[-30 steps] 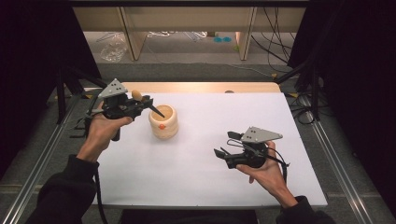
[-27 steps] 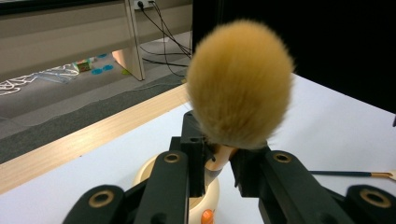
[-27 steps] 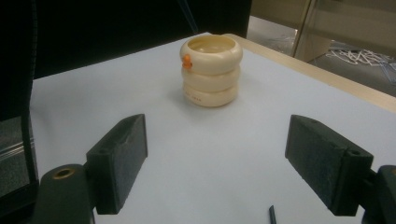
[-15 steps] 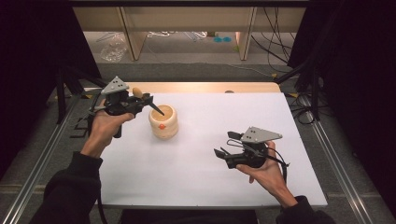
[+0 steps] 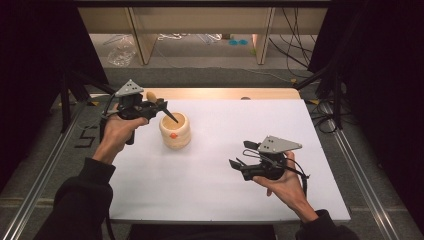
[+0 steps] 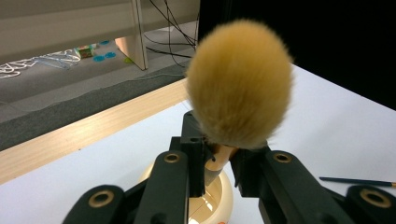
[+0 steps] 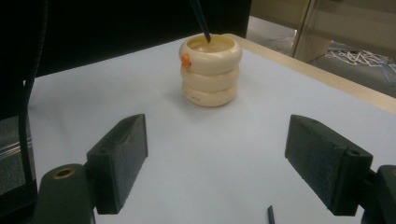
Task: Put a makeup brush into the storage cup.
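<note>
left gripper (image 5: 159, 104) is clamped on a fluffy makeup brush (image 6: 239, 84) by its stiff handle, light and soft-bristled, tip dipping into the cream ridged holder (image 5: 175, 131), while right gripper (image 7: 233, 158) waits wide open, empty, nearer the person.

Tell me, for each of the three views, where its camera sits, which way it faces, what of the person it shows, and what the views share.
High view: above the person's side, facing forward and down on the table; shows both forearms, left gripper and right gripper.
Left gripper view: rides the left gripper, facing along its jaws, shut on a brush above the cup.
Right gripper view: rides the right gripper, low over the table, facing the cup between its open jaws.
Shared: the cup, seen in all three views.
</note>
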